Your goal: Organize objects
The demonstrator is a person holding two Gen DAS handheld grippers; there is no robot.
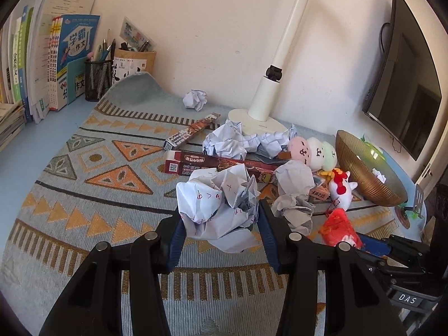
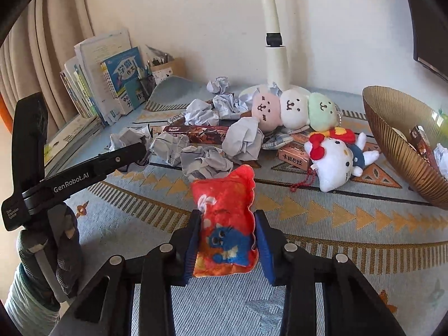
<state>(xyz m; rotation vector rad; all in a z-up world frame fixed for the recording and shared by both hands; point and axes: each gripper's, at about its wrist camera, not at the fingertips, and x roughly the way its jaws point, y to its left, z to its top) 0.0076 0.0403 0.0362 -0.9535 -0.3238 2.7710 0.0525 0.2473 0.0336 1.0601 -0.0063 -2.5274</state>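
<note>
left gripper (image 1: 221,218): jaws clamped on a paper ball (image 1: 218,204), lifted off the bench mat (image 1: 84,196), left of the clutter. right gripper (image 2: 226,240): jaws pinch a red pouch (image 2: 224,224), near side. step in hand: both loads gripped. next, by judgement: carry each to the gold bowl (image 2: 397,140), far right, and release inside.

Between the left claw's blue pads (image 1: 175,240) sits a white paper ball (image 1: 218,204) with red scribbles. The right claw's blue pads (image 2: 264,247) flank a red pouch (image 2: 226,224) bearing a blue creature. Beneath both lies a grey-blue cloth (image 2: 322,221) patterned with orange triangles.
</note>
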